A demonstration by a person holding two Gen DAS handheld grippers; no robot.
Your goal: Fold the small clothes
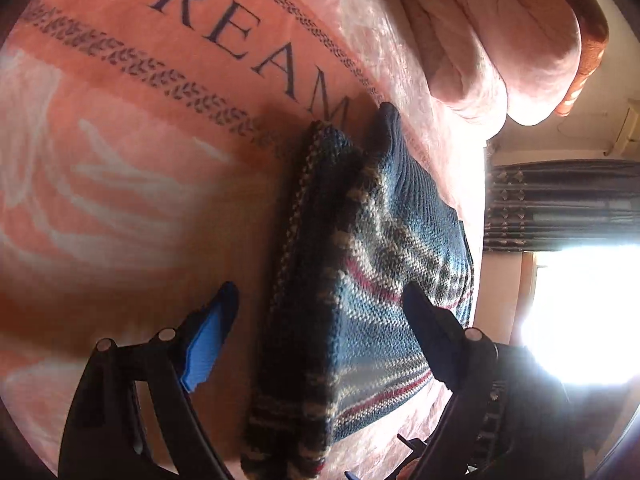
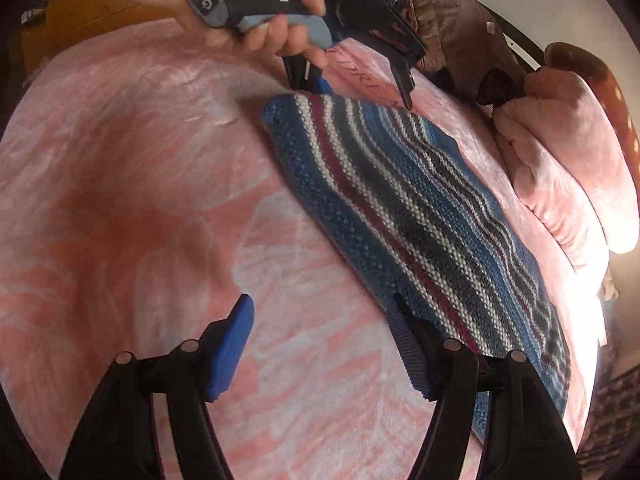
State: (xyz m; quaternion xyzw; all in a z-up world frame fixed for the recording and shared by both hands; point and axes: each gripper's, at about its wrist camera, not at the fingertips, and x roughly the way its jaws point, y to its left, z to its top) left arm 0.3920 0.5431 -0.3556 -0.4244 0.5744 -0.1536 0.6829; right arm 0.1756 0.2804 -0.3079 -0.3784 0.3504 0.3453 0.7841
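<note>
We see both the left hand-held gripper [image 1: 320,300] and the right hand-held gripper [image 2: 324,316] spread wide over the striped knit garment [image 2: 420,216] (lying on a pink blanket [image 2: 140,200]).

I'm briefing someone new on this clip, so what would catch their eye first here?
The striped knit garment stands out, lying folded on the pink blanket printed with the word DREAM. Both hand-held grippers sit open at its opposite ends: the left hand-held gripper at the far end, held in a hand, and the right hand-held gripper at the near end.
</note>
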